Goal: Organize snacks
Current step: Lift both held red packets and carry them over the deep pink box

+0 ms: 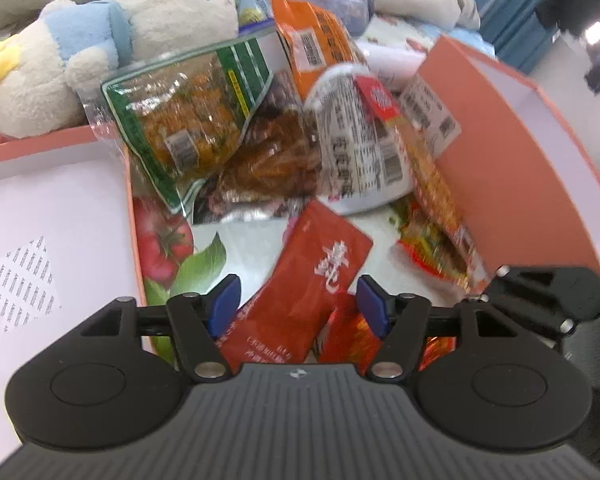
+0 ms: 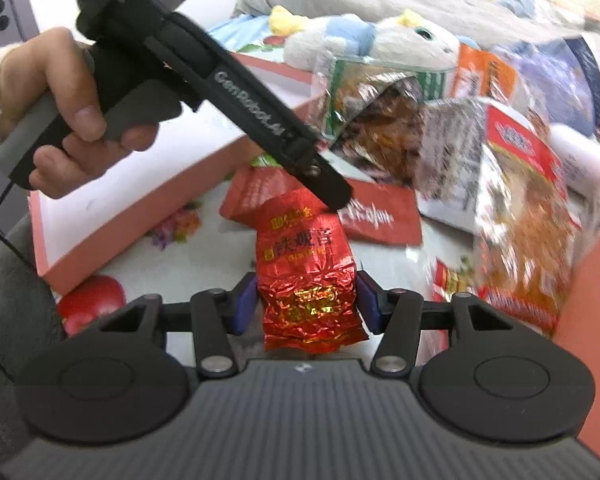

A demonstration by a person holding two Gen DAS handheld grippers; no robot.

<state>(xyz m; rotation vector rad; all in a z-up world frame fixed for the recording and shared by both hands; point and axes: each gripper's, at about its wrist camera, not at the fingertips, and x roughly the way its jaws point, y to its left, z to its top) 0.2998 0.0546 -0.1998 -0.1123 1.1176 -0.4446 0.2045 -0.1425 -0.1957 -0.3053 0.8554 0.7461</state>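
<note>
fruit-printed tablecloth [image 1: 188,256], snack packets heaped between two pink boxes.
right gripper [image 2: 306,300] grasps a crinkled red foil packet [image 2: 306,280] near the front, pads pressed on its sides; left gripper [image 1: 298,300] hangs unclenched over a flat red sachet [image 1: 312,276], pads apart from it. far behind, a plush toy [image 1: 112,40] lies.

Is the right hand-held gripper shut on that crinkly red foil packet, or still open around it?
Shut on it. In the right wrist view both blue pads press the sides of the red foil packet, held in the right hand-held gripper.
</note>
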